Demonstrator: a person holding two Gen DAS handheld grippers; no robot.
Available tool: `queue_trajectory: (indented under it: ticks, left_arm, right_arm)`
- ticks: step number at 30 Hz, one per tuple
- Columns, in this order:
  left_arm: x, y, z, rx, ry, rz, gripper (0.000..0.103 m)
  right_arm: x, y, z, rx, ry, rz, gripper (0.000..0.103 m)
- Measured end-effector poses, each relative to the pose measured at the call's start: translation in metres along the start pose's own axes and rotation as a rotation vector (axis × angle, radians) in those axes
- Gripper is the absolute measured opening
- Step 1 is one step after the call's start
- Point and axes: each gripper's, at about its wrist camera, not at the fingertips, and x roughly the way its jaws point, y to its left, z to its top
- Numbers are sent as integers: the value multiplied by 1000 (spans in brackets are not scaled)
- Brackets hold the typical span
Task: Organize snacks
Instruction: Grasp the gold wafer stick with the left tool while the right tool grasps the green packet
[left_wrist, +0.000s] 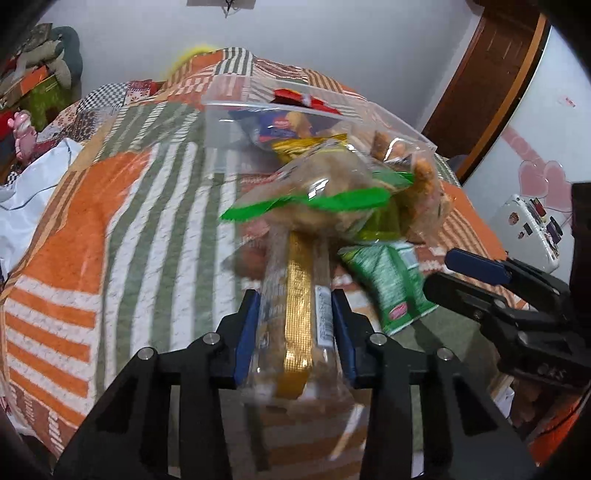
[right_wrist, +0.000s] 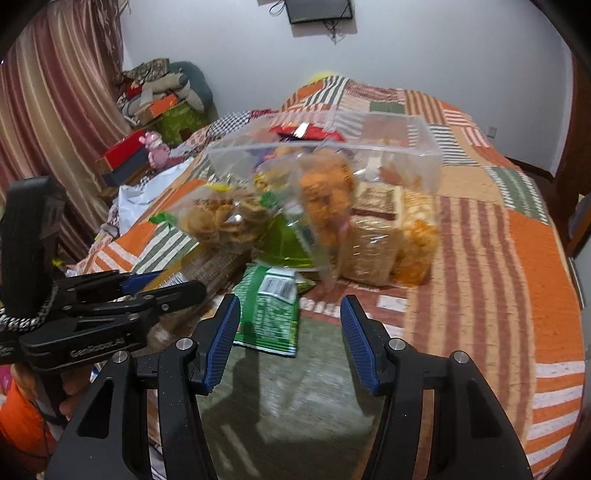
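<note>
Here the clear gold-striped snack packet (left_wrist: 301, 325) runs lengthwise out from the left gripper (left_wrist: 295, 332), jaws clamped on its near end, pointing toward the clear bin (right_wrist: 424, 147) (half full) on the bed (right_wrist: 498, 258). Near the bin, the right gripper (right_wrist: 290, 343) hangs spread and empty above a green packet (right_wrist: 269, 314).

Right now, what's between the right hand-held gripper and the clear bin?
In the right wrist view: between the open right hand-held gripper and the clear bin lie a green snack packet, then a heap of clear snack bags.
</note>
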Motion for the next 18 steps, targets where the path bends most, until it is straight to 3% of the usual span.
queue_trajectory:
  ticks: [12,18]
  left_arm:
    - [-29,30,-22,-40,-34,79,39]
    - [-25,27,-20,-18,-19,78,53]
  right_arm:
    - [32,18,5,-39,63,-19,53]
    - [33,22,2,-77,55,-59,48]
